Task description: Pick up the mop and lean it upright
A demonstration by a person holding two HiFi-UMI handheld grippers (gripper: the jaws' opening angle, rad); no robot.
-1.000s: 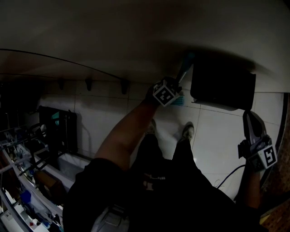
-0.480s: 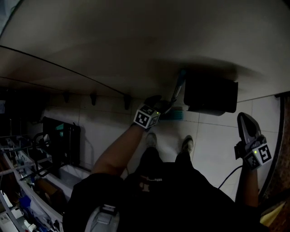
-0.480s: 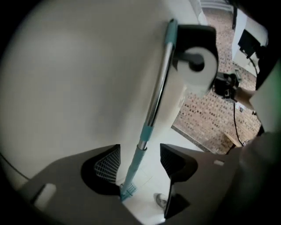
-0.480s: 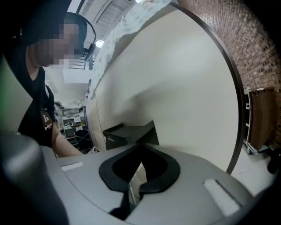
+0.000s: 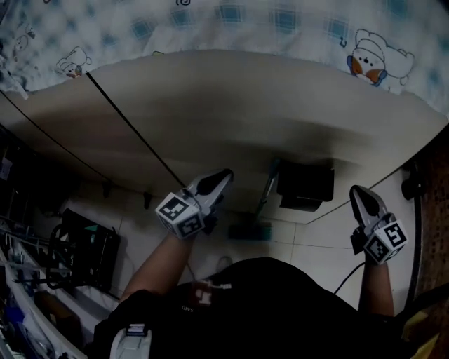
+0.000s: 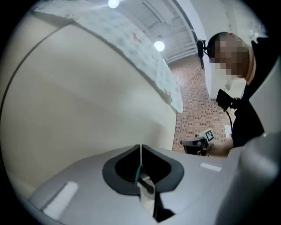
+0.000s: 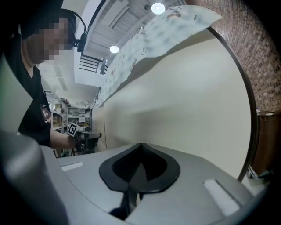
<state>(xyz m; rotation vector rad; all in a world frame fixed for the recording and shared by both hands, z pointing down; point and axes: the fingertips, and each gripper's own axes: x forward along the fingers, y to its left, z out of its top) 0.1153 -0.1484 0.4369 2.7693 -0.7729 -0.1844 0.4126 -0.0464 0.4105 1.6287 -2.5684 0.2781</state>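
The mop stands upright, its teal handle point(image 5: 266, 191) leaning on the beige wall and its teal head point(image 5: 248, 231) on the tiled floor. My left gripper point(image 5: 224, 175) hangs to the left of the handle, apart from it. Its jaws are closing, and in the left gripper view point(image 6: 140, 147) they meet along a thin seam with nothing between them. My right gripper point(image 5: 357, 191) is held up at the right, well clear of the mop. In the right gripper view point(image 7: 141, 145) its jaws are together and empty.
A dark box point(image 5: 306, 186) stands against the wall just right of the mop. A black cable point(image 5: 133, 133) runs slantwise across the wall, and a patterned cloth point(image 5: 280, 21) hangs above. A black rack point(image 5: 88, 242) and cluttered shelves point(image 5: 21, 294) are at the left.
The left gripper has come off the mop handle and drawn back to the left. The mop stays leaning on the wall. The head view has tilted upward.
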